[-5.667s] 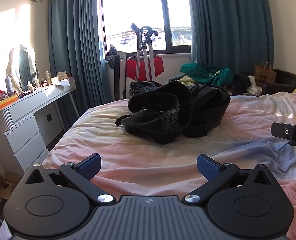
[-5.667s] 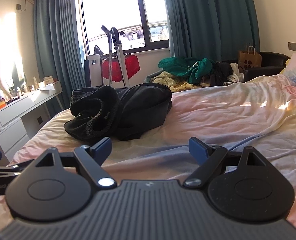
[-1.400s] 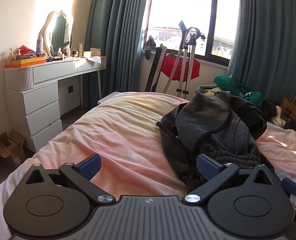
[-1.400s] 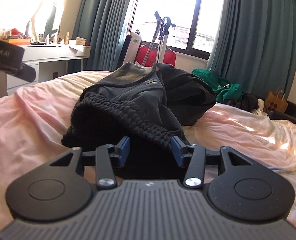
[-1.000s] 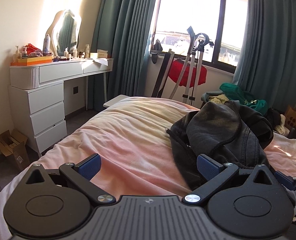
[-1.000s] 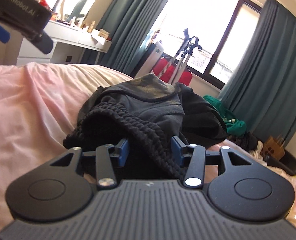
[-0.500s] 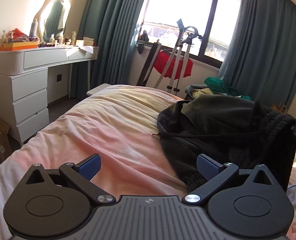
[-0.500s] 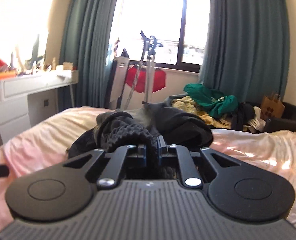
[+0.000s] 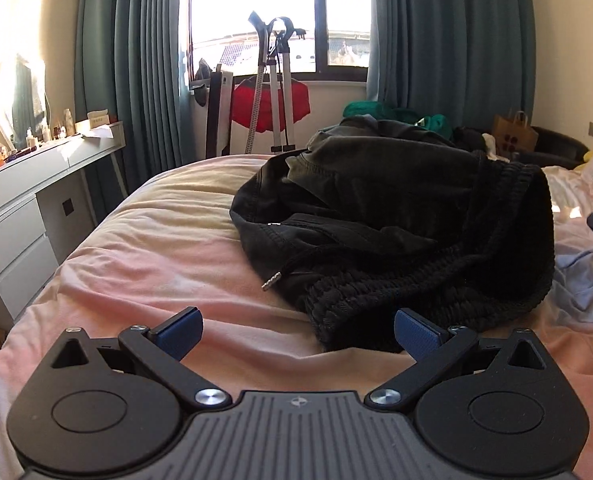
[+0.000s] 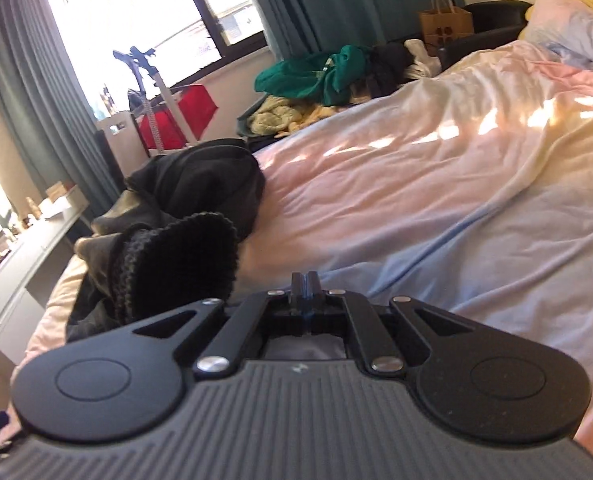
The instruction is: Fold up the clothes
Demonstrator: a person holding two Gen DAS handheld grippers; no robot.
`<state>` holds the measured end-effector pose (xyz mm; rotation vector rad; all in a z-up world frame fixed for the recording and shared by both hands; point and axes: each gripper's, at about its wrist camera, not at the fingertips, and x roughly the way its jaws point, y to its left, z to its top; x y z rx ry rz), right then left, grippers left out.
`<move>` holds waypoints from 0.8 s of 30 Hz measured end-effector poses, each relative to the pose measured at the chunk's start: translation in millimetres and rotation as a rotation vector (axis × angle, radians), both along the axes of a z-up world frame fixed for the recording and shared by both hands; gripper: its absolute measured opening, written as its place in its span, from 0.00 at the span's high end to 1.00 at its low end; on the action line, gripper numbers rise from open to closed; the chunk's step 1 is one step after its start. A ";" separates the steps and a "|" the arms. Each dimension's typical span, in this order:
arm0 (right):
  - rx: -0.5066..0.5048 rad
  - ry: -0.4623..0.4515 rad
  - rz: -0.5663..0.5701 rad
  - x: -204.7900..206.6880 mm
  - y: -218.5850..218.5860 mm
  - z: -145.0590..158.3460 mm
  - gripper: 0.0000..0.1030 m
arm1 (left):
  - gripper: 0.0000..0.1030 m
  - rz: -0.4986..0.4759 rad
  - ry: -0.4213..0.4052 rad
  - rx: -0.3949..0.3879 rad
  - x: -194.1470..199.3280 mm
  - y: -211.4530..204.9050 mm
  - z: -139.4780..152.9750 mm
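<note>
Half a second back the right gripper (image 10: 304,282) was pinching the ribbed waistband; now its jaws are fully closed on nothing and swung off toward open bedding. Left gripper (image 9: 296,332) jaws are wide, low at the near hem of the black sweatpants (image 9: 396,220), bunched on the bed (image 9: 156,248). They look soft and floppy; I'd grab the thick waistband (image 9: 424,292). Plenty of flat bed either side.

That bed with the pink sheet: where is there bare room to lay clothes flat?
The pink bedsheet lies bare from the crumpled black garment towards the pillow; a narrower strip borders the white dresser. The chair by the window is heaped with green and yellow clothes.
</note>
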<state>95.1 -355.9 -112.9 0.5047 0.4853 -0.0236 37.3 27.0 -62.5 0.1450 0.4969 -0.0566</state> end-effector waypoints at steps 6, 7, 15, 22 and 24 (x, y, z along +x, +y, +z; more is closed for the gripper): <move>0.096 -0.015 0.075 17.5 -0.6 -8.9 0.92 | 0.02 -0.022 0.001 0.133 28.0 -28.0 -20.8; 0.114 0.002 0.082 20.7 -2.5 -14.1 0.91 | 0.02 -0.026 0.001 0.155 32.7 -32.7 -24.2; 0.262 -0.027 0.129 24.2 -25.2 -27.1 0.66 | 0.10 -0.070 0.017 0.225 71.3 -53.1 -47.5; 0.287 -0.085 0.186 28.4 -15.0 -23.7 0.50 | 0.35 -0.098 -0.021 0.228 87.5 -56.2 -51.8; 0.200 -0.057 0.177 33.6 -1.5 -25.0 0.50 | 0.49 -0.084 -0.017 0.240 89.0 -56.5 -54.0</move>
